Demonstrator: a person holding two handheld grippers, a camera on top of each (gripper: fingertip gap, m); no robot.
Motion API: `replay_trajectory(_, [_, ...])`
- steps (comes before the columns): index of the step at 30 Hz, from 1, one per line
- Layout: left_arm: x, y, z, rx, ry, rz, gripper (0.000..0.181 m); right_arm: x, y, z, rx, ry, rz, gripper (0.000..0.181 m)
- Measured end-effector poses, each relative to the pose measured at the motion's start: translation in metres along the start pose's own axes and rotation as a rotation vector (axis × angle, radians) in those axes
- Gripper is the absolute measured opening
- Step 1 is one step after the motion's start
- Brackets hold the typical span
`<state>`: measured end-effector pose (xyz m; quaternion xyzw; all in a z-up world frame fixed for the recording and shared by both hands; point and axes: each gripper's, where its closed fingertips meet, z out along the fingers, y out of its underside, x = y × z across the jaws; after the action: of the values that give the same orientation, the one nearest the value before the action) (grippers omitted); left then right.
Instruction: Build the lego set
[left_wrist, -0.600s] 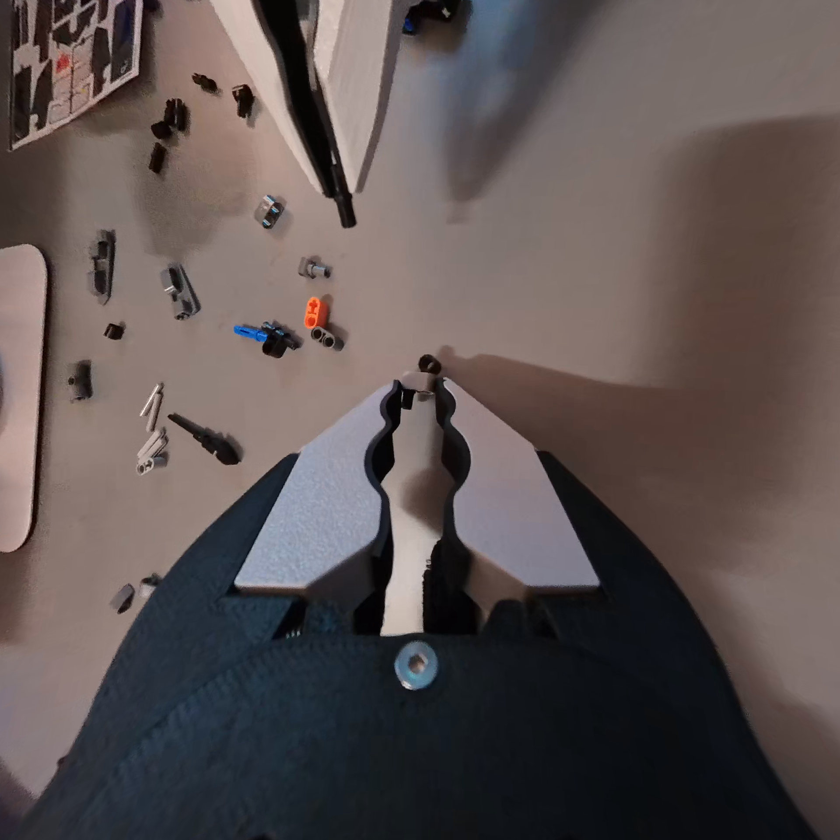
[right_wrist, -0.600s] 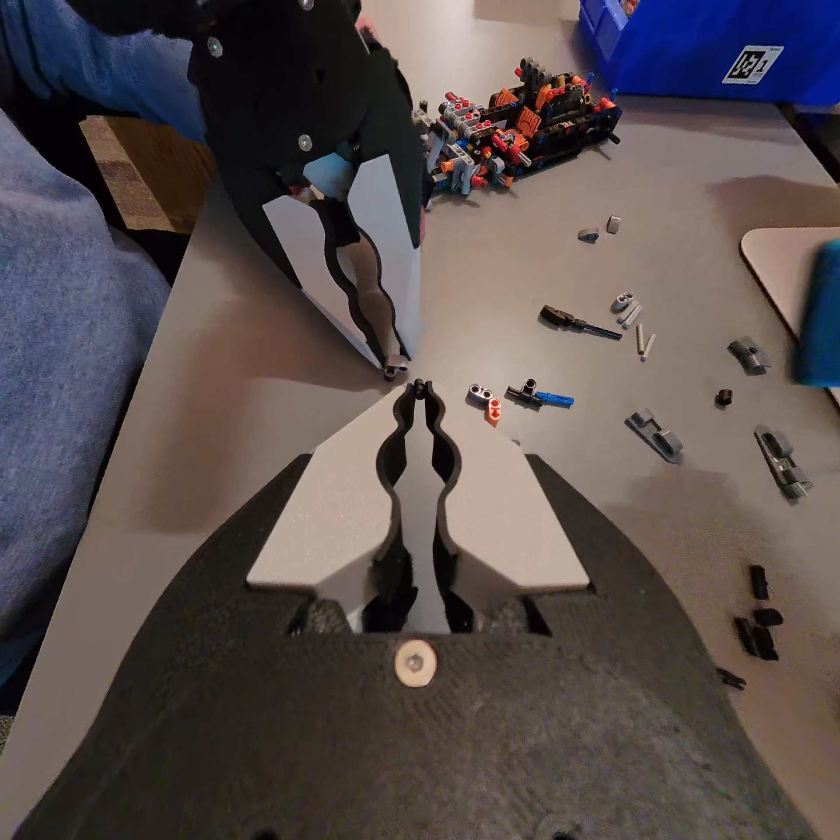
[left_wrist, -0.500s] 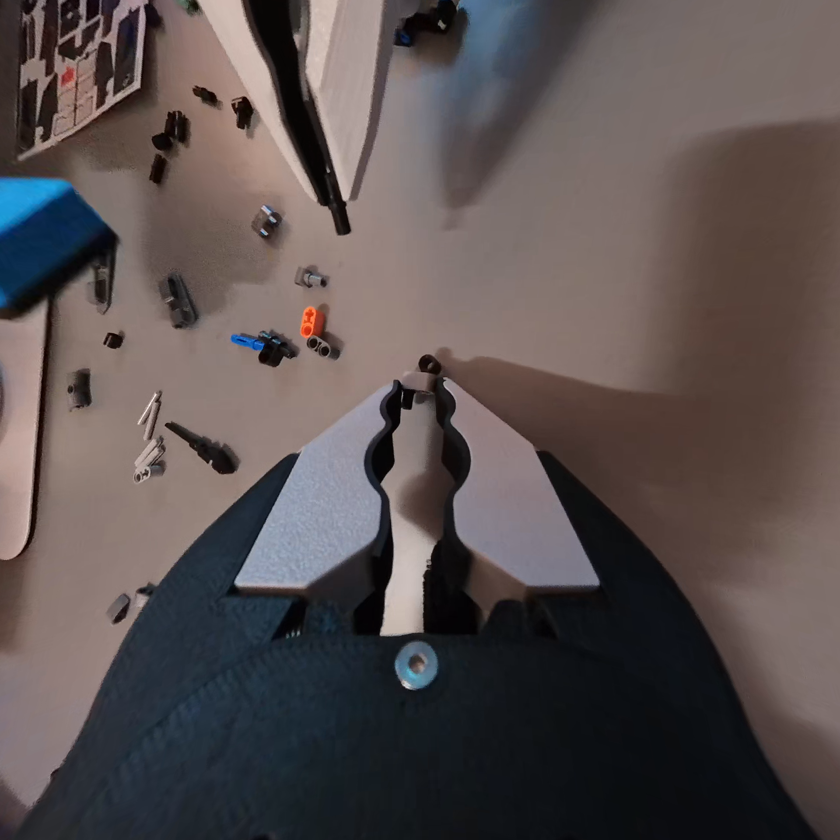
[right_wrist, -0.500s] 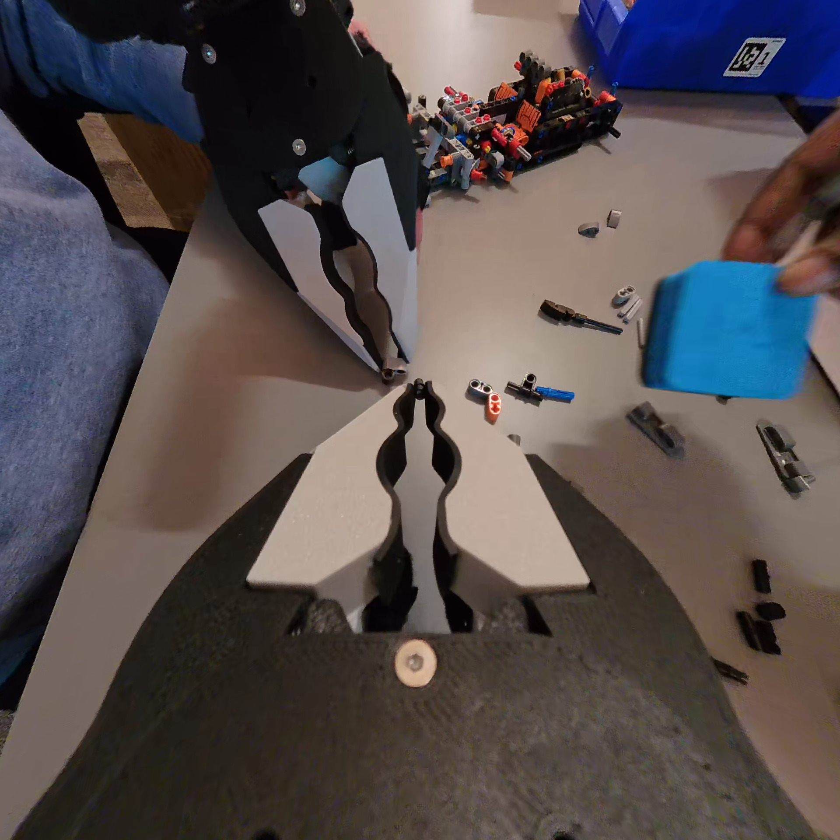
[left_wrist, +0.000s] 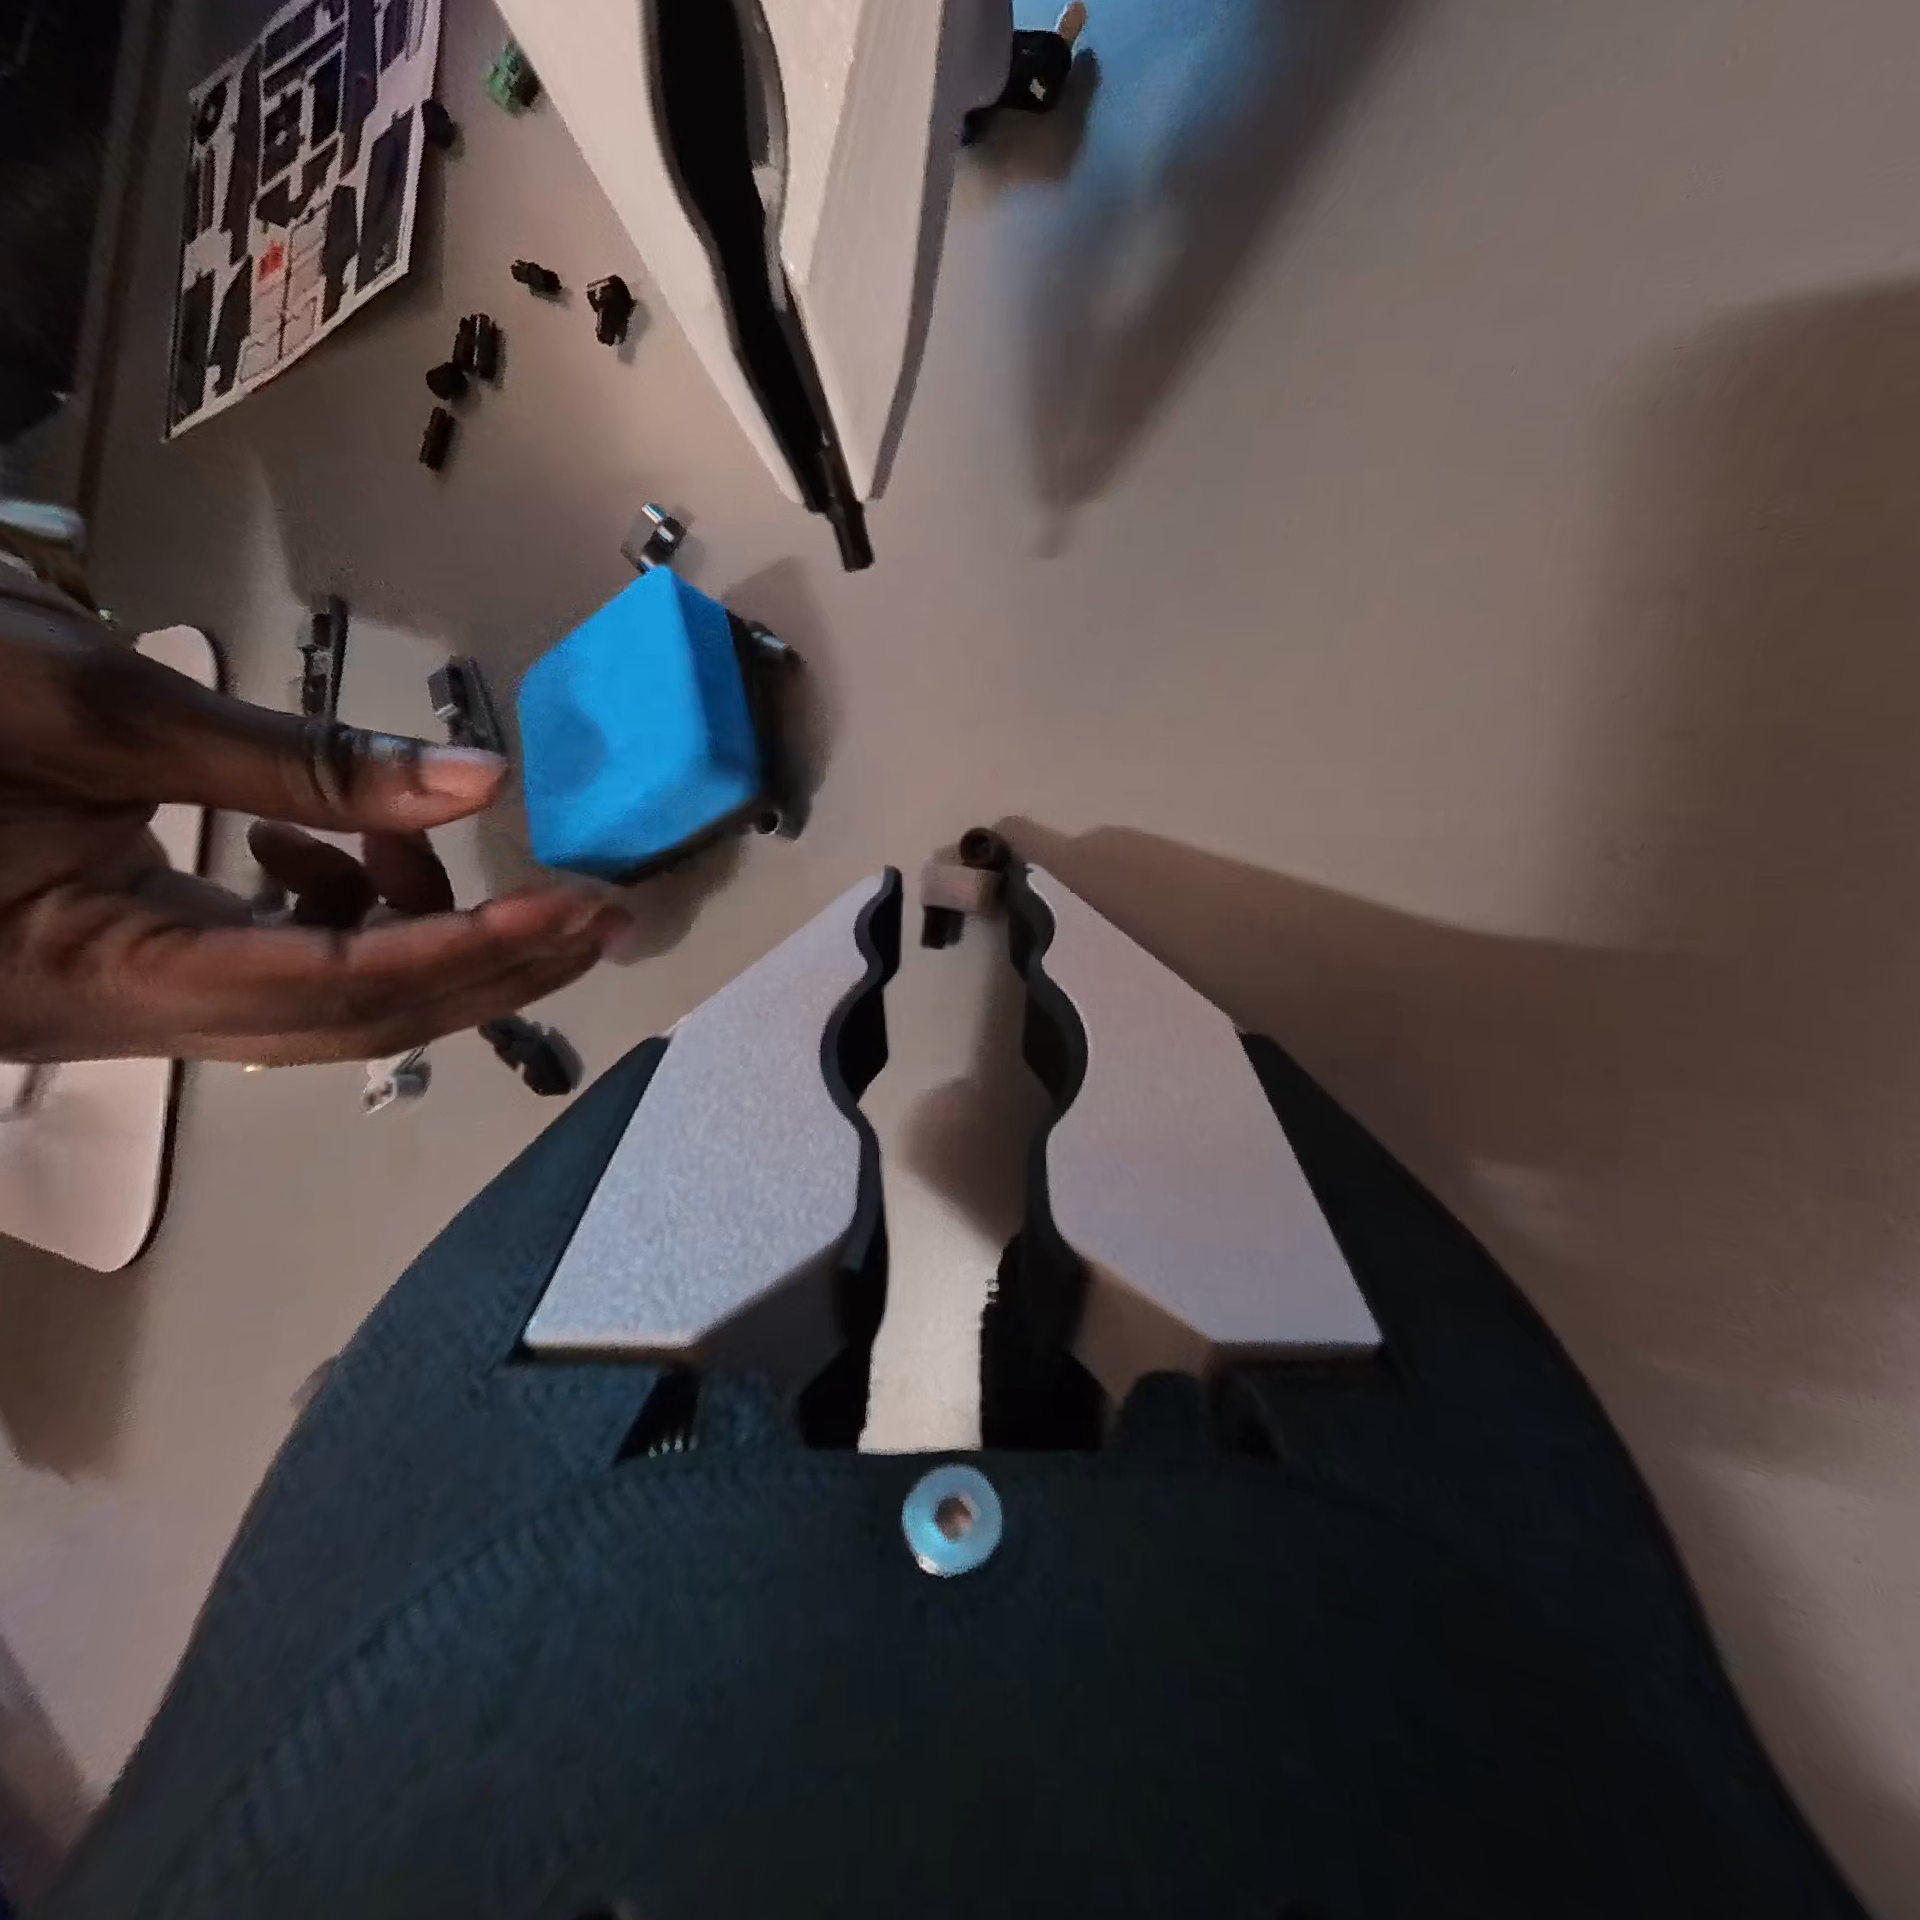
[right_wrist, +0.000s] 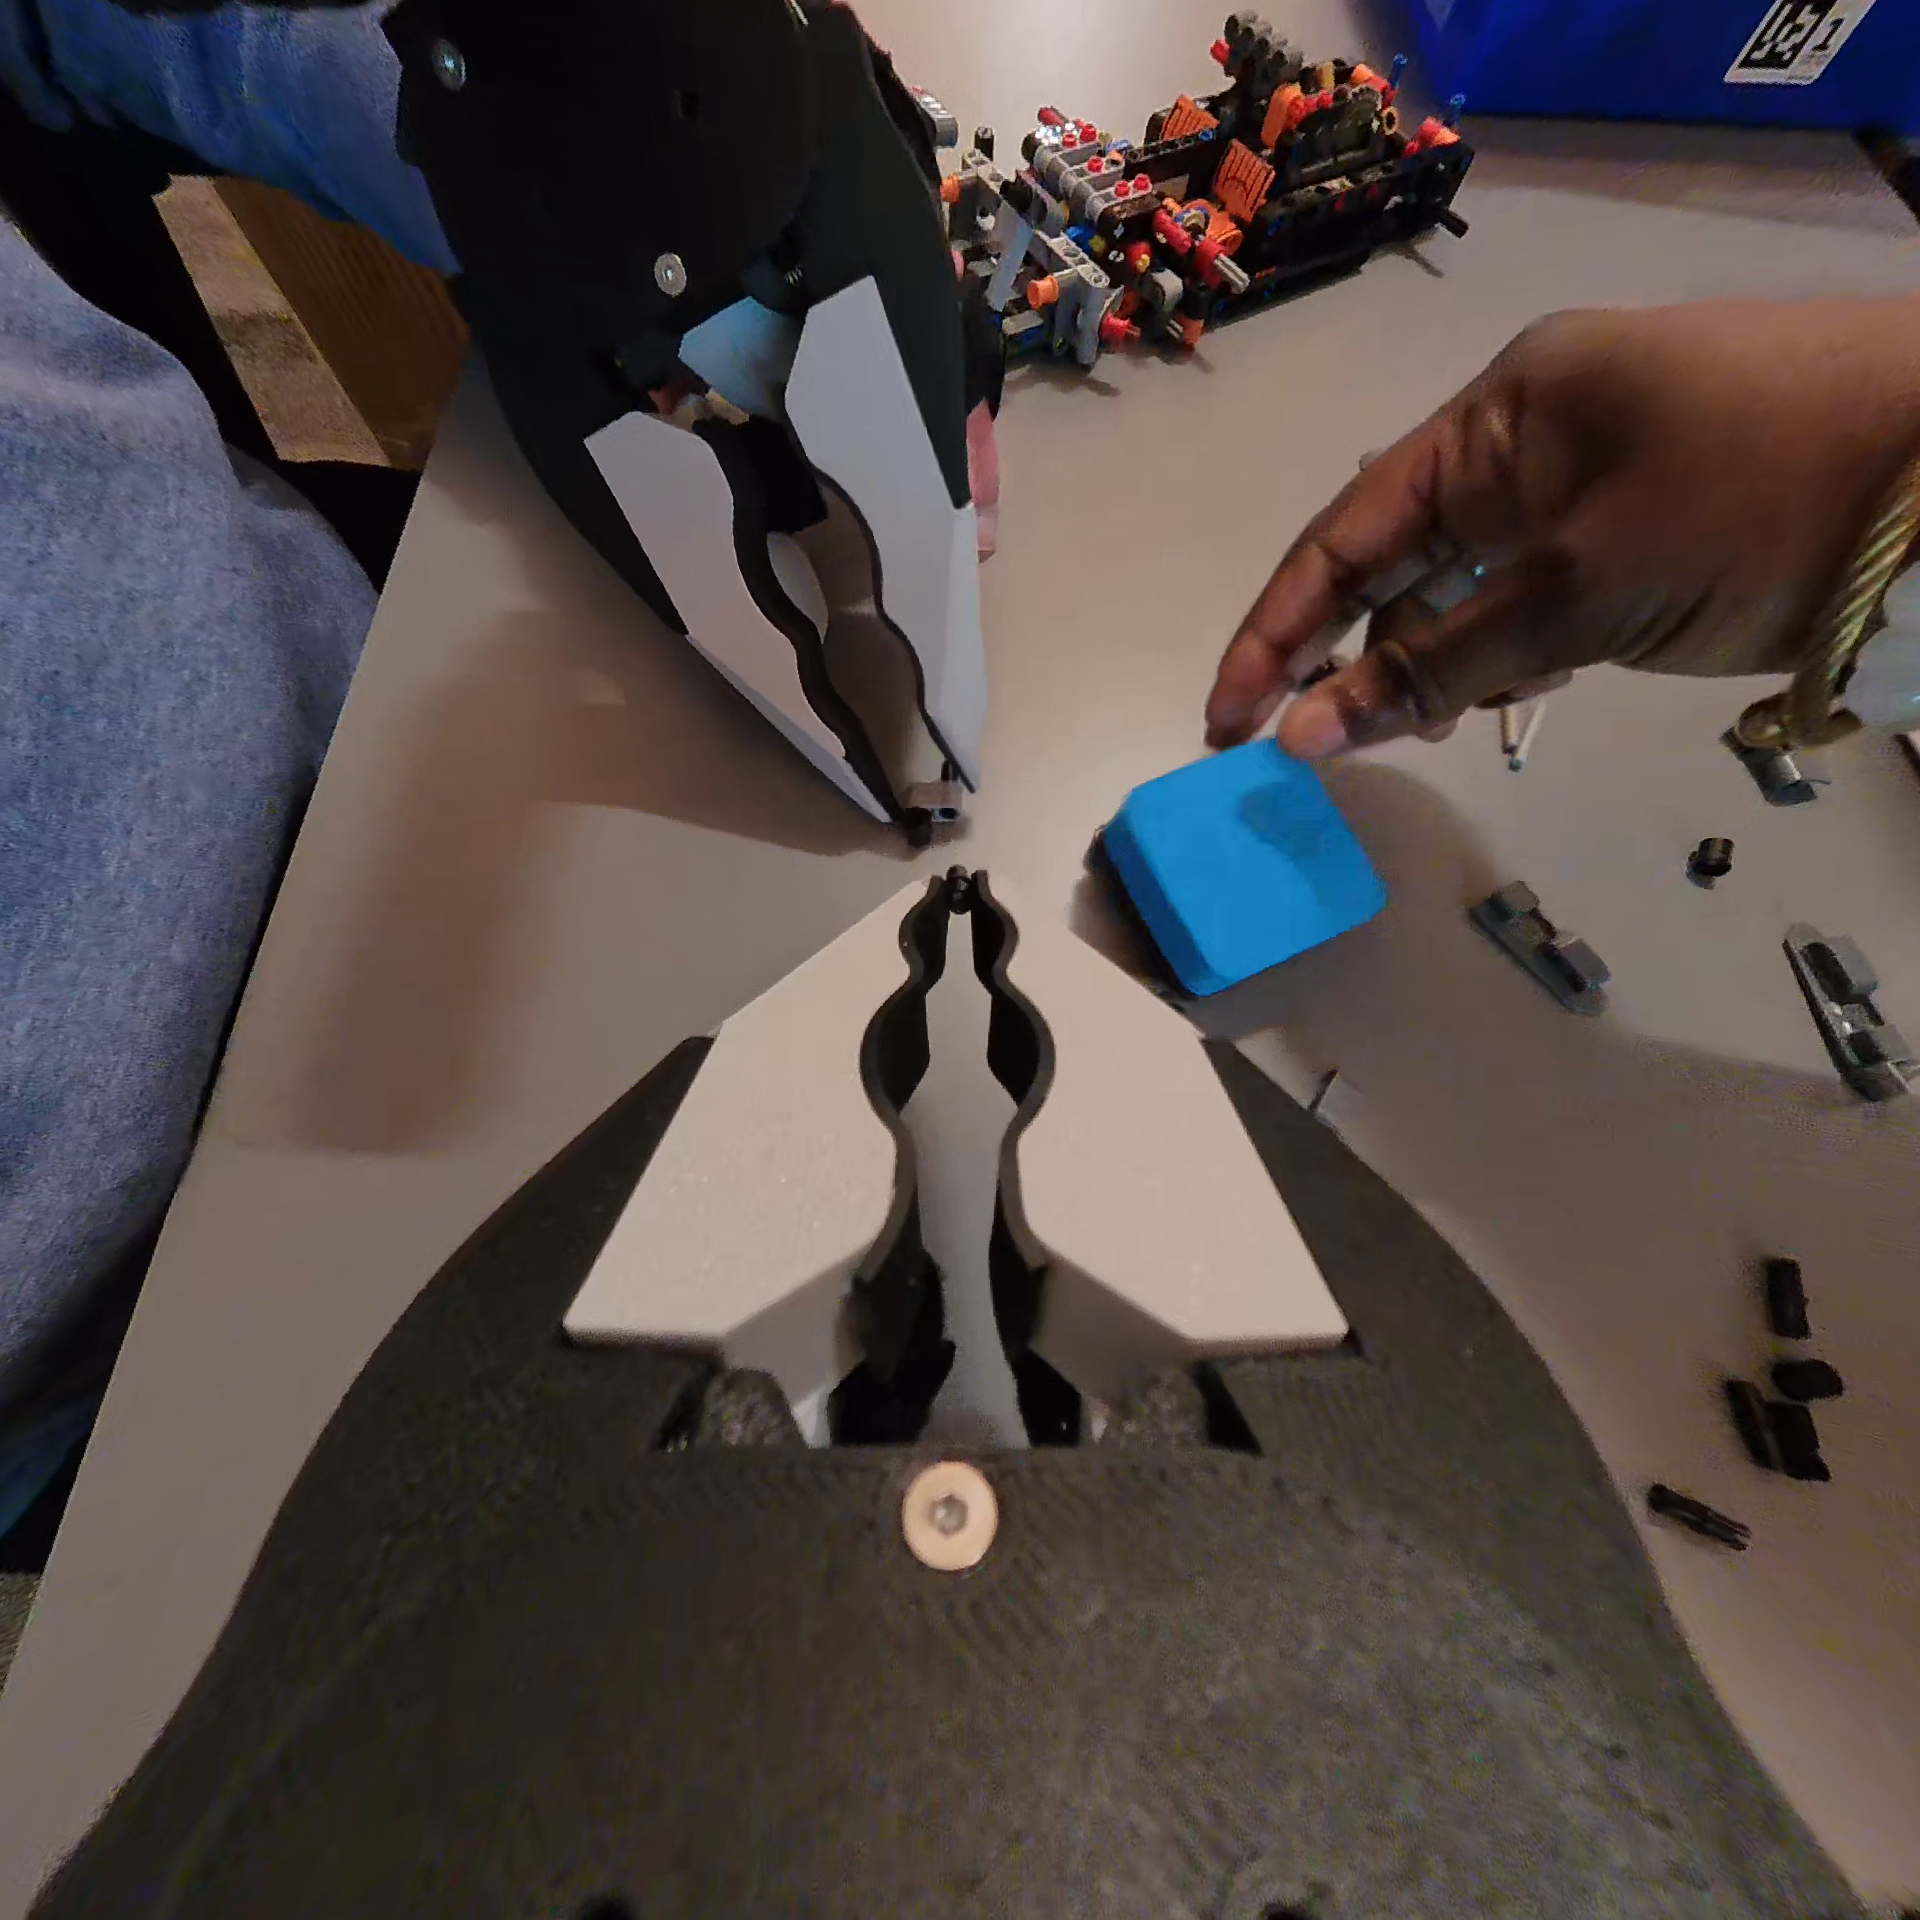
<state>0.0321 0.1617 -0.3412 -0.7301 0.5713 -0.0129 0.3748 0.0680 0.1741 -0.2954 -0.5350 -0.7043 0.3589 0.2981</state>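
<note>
Left wrist view: your left gripper (left_wrist: 951, 902) jaws part around the connector (left_wrist: 958, 886); right gripper (right_wrist: 961, 902) jaws pinch a pin (right_wrist: 959, 891). Both light, stiff, slippery; grip flats.

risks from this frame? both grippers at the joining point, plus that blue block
1. The left gripper looks parted around the grey connector; it could slip before the right gripper's black pin goes in.
2. A hand is setting a blue block on the loose parts beside the tips, so parts may scatter or stay hidden.
3. The hand is close; a bump could spoil alignment.
</note>
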Motion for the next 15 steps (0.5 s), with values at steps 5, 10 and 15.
replay_trajectory(5, [-0.007,-0.001,-0.005,0.015,-0.021,-0.018,0.04,0.0,0.002,-0.001,0.0,-0.001,0.004,0.001])
replay_trajectory(10, [-0.039,-0.025,-0.026,0.123,-0.117,-0.136,0.059,-0.002,0.001,-0.003,0.006,-0.003,-0.001,0.001])
replay_trajectory(15, [-0.064,-0.031,0.001,0.046,-0.092,-0.296,0.076,-0.004,0.001,-0.001,-0.001,-0.005,-0.012,0.001])
